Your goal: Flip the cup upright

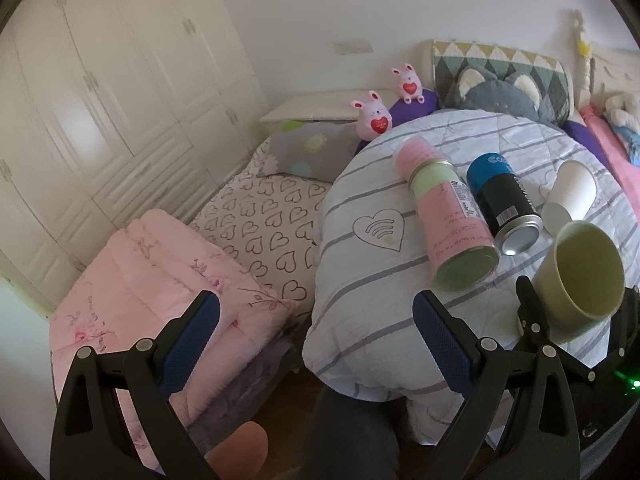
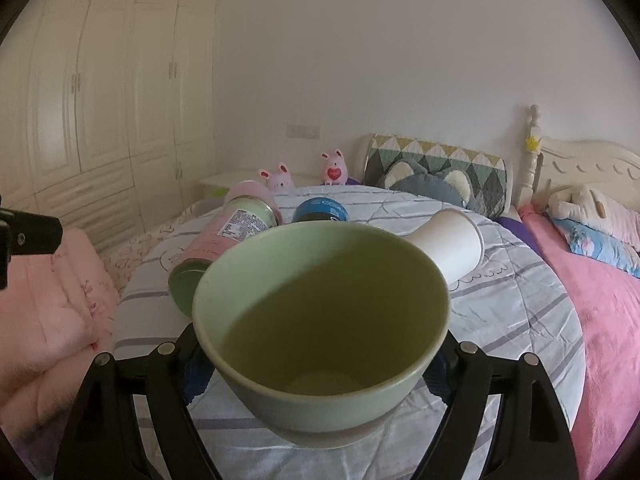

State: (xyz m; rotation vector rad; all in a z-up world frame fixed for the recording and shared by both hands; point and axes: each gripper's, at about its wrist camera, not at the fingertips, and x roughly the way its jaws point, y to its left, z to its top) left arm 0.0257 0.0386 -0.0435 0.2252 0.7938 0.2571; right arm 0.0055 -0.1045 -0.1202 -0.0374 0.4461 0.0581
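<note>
Right gripper clamps the green cup; left gripper holds nothing.

In the right wrist view the cup fills the lower centre of the frame, mouth facing the camera and tilted upward, with both fingers closed against its lower sides. In the left wrist view the cup appears at the right edge, over the striped quilt. The left jaws stand wide apart. A pink-and-green can, a blue-and-black can and a white paper cup lie on their sides above centre right.
</note>
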